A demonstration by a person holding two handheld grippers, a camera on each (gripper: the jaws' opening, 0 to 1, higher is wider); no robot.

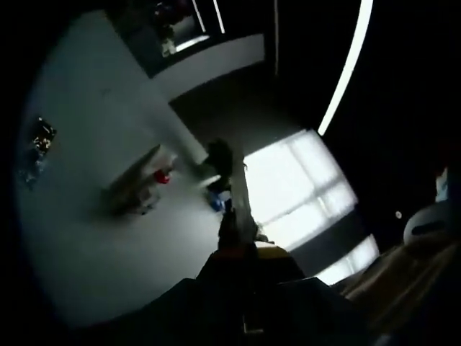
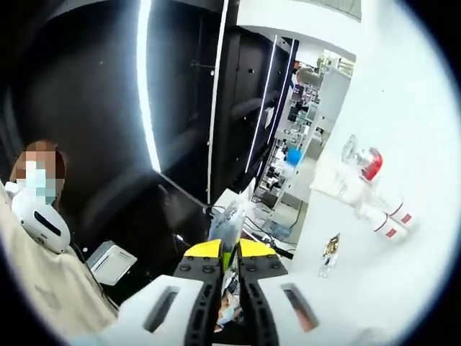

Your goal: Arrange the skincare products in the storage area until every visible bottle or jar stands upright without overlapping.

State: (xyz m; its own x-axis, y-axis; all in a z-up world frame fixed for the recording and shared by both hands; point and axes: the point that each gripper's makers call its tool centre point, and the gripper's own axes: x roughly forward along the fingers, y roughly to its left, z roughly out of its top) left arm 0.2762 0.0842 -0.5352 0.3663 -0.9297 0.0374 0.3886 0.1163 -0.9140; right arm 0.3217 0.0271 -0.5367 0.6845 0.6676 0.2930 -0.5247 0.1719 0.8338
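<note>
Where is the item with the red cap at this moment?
In the right gripper view, the red-capped item sits at the right side on the white surface, just above two white tubes with red bands. What product it is cannot be told.

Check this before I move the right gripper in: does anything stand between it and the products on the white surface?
Nothing visible does. The right gripper points at dark panels; the red-capped bottle, white tubes and small bottle sit off to its side on the white surface, bare surface between.

The right gripper (image 2: 229,268) has white jaws with yellow tips.
</note>
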